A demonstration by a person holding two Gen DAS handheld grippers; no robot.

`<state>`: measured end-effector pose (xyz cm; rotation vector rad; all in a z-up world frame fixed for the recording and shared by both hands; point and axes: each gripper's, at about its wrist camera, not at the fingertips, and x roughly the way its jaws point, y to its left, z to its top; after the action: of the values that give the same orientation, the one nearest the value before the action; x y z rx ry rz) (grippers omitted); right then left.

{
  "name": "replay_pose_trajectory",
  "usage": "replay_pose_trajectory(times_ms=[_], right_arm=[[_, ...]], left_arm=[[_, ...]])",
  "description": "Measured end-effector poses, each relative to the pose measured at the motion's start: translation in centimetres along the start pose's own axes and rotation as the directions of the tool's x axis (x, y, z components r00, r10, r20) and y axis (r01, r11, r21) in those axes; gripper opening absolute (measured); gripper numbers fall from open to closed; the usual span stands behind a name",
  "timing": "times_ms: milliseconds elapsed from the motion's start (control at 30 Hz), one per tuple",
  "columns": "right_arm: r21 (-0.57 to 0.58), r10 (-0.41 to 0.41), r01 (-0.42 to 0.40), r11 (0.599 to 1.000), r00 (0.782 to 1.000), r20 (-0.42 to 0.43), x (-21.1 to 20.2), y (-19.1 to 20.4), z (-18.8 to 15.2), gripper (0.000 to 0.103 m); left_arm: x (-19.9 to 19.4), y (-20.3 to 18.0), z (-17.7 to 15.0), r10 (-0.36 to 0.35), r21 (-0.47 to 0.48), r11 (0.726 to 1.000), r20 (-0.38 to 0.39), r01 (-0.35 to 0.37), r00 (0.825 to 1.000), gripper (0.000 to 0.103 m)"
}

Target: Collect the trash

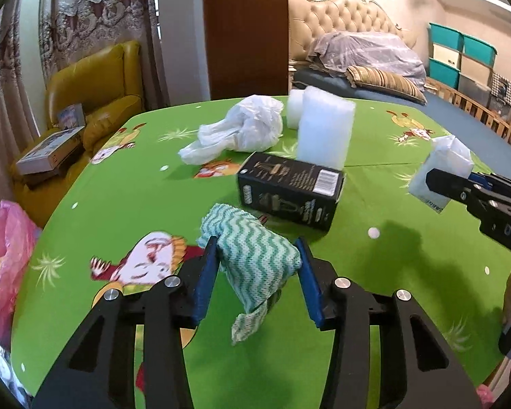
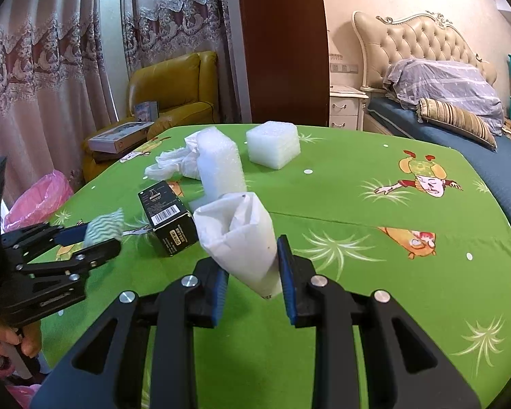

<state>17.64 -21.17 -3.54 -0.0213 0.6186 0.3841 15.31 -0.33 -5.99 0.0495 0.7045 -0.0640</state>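
Note:
My left gripper (image 1: 257,255) is shut on a crumpled green-and-white wavy cloth (image 1: 255,259), its blue pads pressing both sides; one corner of the cloth dangles over the green tablecloth (image 1: 119,204). From the right wrist view this cloth (image 2: 106,226) shows in the left gripper (image 2: 98,238) at the left. My right gripper (image 2: 252,266) is shut on a crumpled white paper wrapper (image 2: 242,235), held above the table. That wrapper (image 1: 441,167) appears at the right of the left wrist view. On the table lie a black carton (image 1: 289,187), a white plastic bag (image 1: 242,129) and two white foam blocks (image 1: 325,133).
A pink plastic bag (image 1: 3,259) hangs off the table's left edge. Behind it stands a yellow armchair (image 1: 98,95) with flat boxes (image 1: 49,151). A bed (image 2: 460,126) lies past the far right edge, a wooden door (image 2: 282,44) beyond the table.

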Motion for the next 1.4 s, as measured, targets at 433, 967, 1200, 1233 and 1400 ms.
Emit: replay_pose_trajectory(times_ms=[433,967,1200,1233,1400], right_arm=[[-0.011,-0.034,0.034,0.999,0.999,0.004,0.0,0.4,0.0,0.027],[-0.02,-0.019,0.02,1.0,0.999,0.039,-1.2,1.6,-0.6,0.027],[-0.075,0.038,-0.037,0.996,0.999,0.011,-1.4,4.2,-1.2,0.027],[-0.083,0.045,-0.044,0.996,0.999,0.005,-1.4,4.5,-1.3,0.027],[-0.113,0.072,-0.073,0.991,0.997,-0.018,-1.2,6.2,-1.7,0.027]], left_arm=[[-1.0,2.0,-1.4,0.039,-0.064,0.997,0.07,-0.034,0.997,0.044],[-1.7,2.7,-1.7,0.049,-0.087,0.995,0.099,-0.04,0.994,0.044],[-3.6,3.2,-2.1,0.044,-0.077,0.996,0.133,-0.034,0.99,0.044],[-3.8,3.3,-2.2,0.044,-0.073,0.997,0.139,-0.034,0.989,0.044],[-4.9,3.6,-2.9,0.048,-0.05,0.998,0.155,-0.041,0.987,0.044]])
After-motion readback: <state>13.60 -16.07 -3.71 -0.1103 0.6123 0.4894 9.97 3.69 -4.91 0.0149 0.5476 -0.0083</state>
